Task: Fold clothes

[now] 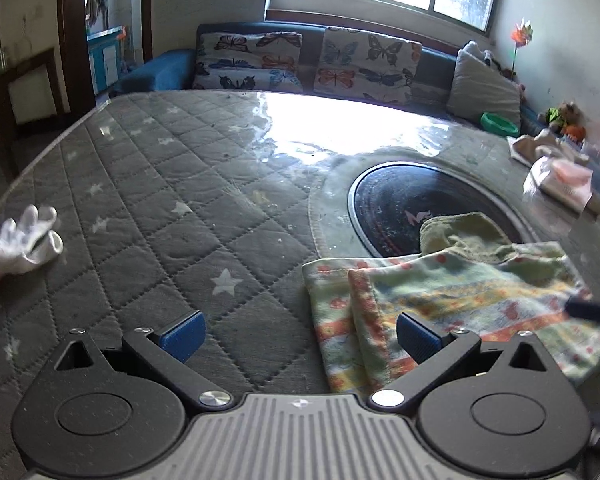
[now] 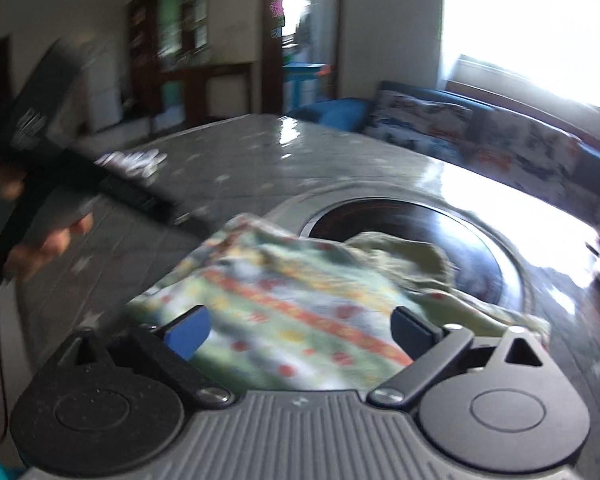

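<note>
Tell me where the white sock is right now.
In the left wrist view, the white sock lies at the far left edge on the grey quilted table cover, well left of the patterned cloth and the open left gripper.

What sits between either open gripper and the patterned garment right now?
Nothing visible. The left gripper hovers open at the patterned garment's near edge; the right gripper is open directly over it, though that view is blurred.
</note>
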### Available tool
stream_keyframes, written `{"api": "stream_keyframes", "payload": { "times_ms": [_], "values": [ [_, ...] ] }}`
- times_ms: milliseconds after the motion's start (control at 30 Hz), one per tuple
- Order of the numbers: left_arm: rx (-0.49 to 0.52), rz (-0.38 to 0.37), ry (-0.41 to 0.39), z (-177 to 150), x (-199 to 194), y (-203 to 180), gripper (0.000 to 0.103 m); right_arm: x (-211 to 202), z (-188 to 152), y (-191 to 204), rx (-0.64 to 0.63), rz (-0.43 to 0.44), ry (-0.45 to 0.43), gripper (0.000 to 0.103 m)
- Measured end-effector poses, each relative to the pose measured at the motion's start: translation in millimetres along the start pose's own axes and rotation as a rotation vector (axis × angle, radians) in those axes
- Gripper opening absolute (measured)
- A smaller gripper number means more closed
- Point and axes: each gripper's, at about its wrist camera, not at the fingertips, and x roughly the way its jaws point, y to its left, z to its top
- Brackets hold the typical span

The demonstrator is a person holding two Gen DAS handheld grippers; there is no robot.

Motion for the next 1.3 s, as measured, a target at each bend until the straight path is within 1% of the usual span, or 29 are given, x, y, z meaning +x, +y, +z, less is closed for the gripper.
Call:
{"api": "stream_keyframes", "payload": {
  "times_ms": [33, 100, 133, 167, 300, 467, 533, 667, 767, 833, 900, 933, 1100, 1200, 1300],
  "values": [
    [-0.013, -0.003, 0.006, 0.7, 0.8, 1.3, 0.103, -0.3, 1.9, 7.0, -0.024, 0.019, 0.008, 0.092],
    [-0.022, 0.016, 0.025, 2.7, 3.7, 1.4, 0.103, 0.3, 5.0, 18.8, -0.065, 0.050, 0.022, 0.089],
    [-0.017, 0.026, 0.031, 3.0, 5.0, 0.5, 0.103, 1.5, 5.9, 22.8, -0.079, 0.060, 0.027, 0.086],
    [-0.011, 0.035, 0.036, 3.3, 6.3, -0.5, 0.103, 2.7, 6.8, 26.8, -0.093, 0.071, 0.031, 0.085],
    [0.003, 0.046, 0.058, 2.2, 11.7, -4.3, 0.103, 7.7, 10.4, 42.6, -0.151, 0.112, 0.051, 0.083],
    [-0.013, 0.063, 0.065, 0.8, 13.7, -3.1, 0.103, 14.9, 10.6, 53.4, -0.168, 0.146, 0.065, 0.081],
    [-0.014, 0.067, 0.063, 1.0, 12.8, -1.8, 0.103, 16.5, 9.6, 56.1, -0.172, 0.154, 0.071, 0.079],
    [-0.006, 0.088, 0.052, 0.6, 10.4, -2.0, 0.103, 18.2, 7.8, 60.8, -0.185, 0.154, 0.073, 0.077],
    [-0.009, 0.094, 0.051, -0.3, 10.2, -2.6, 0.103, 19.2, 7.0, 63.9, -0.196, 0.149, 0.075, 0.075],
    [-0.002, 0.100, 0.050, -1.0, 9.9, -4.3, 0.103, 18.9, 6.9, 66.2, -0.203, 0.149, 0.076, 0.069],
    [0.009, 0.103, 0.046, -1.2, 9.7, -6.0, 0.103, 19.9, 7.2, 68.9, -0.210, 0.155, 0.074, 0.068],
    [0.012, 0.102, 0.047, -1.2, 9.8, -6.7, 0.103, 19.9, 7.3, 69.7, -0.211, 0.156, 0.072, 0.066],
    [0.024, 0.100, 0.067, -0.1, 12.0, -9.4, 0.103, 24.9, 7.8, 74.0, -0.218, 0.153, 0.071, 0.064],
    [0.026, 0.107, 0.068, -0.3, 12.9, -10.2, 0.103, 26.9, 8.1, 75.0, -0.214, 0.159, 0.070, 0.059],
    [0.029, 0.112, 0.076, -1.2, 14.5, -10.8, 0.103, 29.5, 8.1, 77.7, -0.223, 0.158, 0.071, 0.057]
  ]
}}
